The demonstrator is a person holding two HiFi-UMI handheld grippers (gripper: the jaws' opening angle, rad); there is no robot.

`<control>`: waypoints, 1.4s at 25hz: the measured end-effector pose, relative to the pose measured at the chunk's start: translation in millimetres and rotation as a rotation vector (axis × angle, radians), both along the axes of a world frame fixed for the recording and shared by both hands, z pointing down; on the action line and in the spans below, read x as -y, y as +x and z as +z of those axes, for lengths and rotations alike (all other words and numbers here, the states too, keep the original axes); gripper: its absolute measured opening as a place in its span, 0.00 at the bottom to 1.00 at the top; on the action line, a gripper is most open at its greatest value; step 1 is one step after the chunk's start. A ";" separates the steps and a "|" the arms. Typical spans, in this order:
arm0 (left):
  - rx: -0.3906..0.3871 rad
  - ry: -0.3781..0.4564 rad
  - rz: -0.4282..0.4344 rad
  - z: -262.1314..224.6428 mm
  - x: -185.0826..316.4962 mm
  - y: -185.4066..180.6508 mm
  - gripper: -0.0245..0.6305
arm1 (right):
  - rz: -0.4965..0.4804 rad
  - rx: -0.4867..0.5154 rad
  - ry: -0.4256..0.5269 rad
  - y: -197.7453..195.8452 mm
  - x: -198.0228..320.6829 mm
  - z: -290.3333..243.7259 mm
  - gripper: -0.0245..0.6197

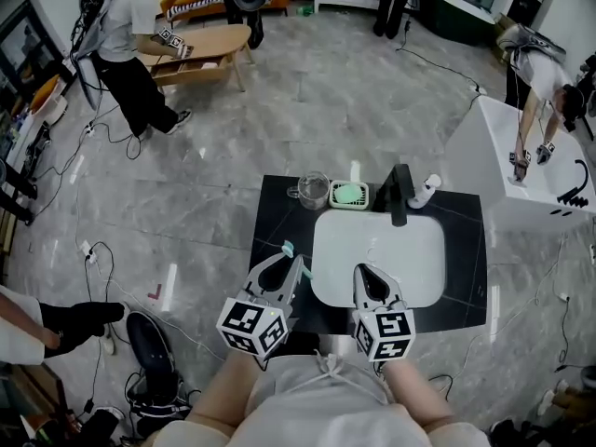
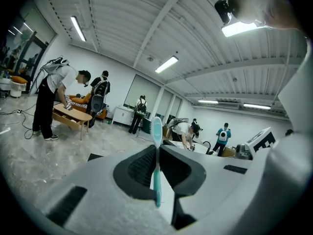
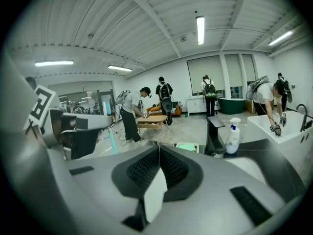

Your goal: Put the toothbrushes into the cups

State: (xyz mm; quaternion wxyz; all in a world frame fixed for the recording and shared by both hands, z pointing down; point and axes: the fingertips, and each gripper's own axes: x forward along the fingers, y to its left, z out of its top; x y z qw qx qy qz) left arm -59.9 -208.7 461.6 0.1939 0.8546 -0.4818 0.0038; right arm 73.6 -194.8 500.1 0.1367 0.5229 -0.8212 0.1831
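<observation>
My left gripper (image 1: 291,264) is shut on a teal toothbrush (image 1: 288,249), whose brush head sticks out to the left of the jaws above the black counter's left part. In the left gripper view the toothbrush (image 2: 156,153) stands upright, pinched between the jaws of the left gripper (image 2: 157,150). A clear glass cup (image 1: 313,190) stands at the counter's back, left of the sink, well beyond both grippers. My right gripper (image 1: 362,271) hovers over the sink's near edge; its jaws are shut with nothing between them, as the right gripper view (image 3: 158,148) also shows.
A white sink (image 1: 377,291) is set in the black counter (image 1: 275,214). Behind it stand a green soap dish (image 1: 348,194), a black faucet (image 1: 402,194) and a white soap bottle (image 1: 426,191). Several people work at a wooden table (image 1: 200,45) and a white basin (image 1: 521,161).
</observation>
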 end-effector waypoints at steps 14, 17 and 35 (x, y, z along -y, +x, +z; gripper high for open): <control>0.006 0.041 0.001 5.1 128.3 -13.5 0.09 | 0.022 -0.028 -0.057 -27.1 93.9 22.3 0.08; 0.000 0.070 0.010 6.5 151.3 -11.7 0.09 | 0.024 -0.031 -0.075 -30.3 106.1 30.7 0.08; -0.004 -0.013 -0.003 81.8 229.8 -7.6 0.09 | 0.056 -0.037 -0.170 -27.5 141.3 75.5 0.08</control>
